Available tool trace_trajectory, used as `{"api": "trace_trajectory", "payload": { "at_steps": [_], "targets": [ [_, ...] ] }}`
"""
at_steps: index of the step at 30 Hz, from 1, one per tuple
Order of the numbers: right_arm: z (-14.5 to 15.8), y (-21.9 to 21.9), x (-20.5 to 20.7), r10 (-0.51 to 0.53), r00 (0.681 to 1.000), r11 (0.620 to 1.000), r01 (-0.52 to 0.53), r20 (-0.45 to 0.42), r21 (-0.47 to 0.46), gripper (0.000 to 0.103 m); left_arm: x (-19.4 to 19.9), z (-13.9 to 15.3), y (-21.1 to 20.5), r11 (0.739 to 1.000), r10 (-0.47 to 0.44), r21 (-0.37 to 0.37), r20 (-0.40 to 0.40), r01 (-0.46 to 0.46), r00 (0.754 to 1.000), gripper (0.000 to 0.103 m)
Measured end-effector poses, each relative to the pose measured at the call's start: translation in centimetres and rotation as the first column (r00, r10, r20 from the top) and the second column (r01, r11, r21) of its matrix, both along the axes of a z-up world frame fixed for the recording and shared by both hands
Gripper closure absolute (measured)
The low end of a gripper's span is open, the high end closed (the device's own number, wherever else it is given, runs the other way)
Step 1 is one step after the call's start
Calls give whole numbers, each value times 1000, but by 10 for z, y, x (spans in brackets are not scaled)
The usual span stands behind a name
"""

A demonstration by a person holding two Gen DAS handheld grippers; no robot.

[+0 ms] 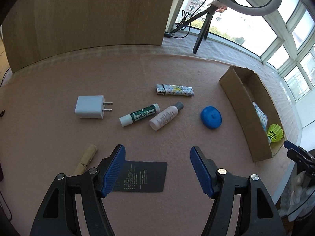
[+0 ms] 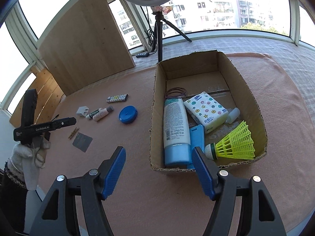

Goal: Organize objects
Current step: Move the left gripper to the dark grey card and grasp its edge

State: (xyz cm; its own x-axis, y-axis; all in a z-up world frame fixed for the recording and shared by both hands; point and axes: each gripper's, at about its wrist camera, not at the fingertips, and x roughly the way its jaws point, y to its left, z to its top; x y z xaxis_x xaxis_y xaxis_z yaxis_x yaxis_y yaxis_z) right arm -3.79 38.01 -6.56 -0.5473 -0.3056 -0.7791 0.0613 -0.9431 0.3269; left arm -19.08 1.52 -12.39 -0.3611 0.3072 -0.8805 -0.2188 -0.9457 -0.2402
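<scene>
Pink cloth; both grippers' fingers spread wide, empty; box part-filled.

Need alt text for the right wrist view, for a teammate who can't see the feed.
The open, empty right gripper hovers at the near edge of a cardboard box holding a lotion tube, tissue pack and yellow shuttlecock. Left of the box, a blue round case, lighter and charger lie on the pink cloth.

Left tongs gape empty above a black card; lip balm, bottle, charger lie beyond.
</scene>
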Motion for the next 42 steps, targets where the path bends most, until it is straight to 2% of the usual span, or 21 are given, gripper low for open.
{"api": "trace_trajectory", "payload": {
  "at_steps": [5, 11, 20, 28, 30, 36, 42],
  "targets": [
    [2, -15, 7, 6, 1000, 1000, -6, 6, -11, 37, -5, -21, -20, 1000, -10, 14, 61, 9, 998, 32],
    [3, -15, 18, -28, 1000, 1000, 28, 15, -13, 37, -16, -33, -19, 998, -56, 24, 95, 54, 994, 32],
    [-2, 0, 37, -104, 994, 994, 106, 37, -40, 37, -23, -53, -7, 991, -123, -33, 151, 130, 981, 32],
    [-6, -4, 34, -98, 994, 994, 100, 49, -46, 37, 8, -54, 0, 965, -229, -86, 172, 246, 958, 32],
    [-7, -7, 32, -85, 995, 995, 87, 50, -48, 37, 19, -53, 4, 953, -251, -128, 171, 274, 953, 32],
    [-9, -19, 24, -47, 997, 998, 50, 53, -48, 37, 31, -46, 12, 926, -262, -251, 111, 282, 959, 31],
    [-8, -27, 21, -15, 998, 999, 18, 55, -44, 37, 28, -53, 20, 913, -291, -253, 142, 319, 946, 31]
  ]
}}
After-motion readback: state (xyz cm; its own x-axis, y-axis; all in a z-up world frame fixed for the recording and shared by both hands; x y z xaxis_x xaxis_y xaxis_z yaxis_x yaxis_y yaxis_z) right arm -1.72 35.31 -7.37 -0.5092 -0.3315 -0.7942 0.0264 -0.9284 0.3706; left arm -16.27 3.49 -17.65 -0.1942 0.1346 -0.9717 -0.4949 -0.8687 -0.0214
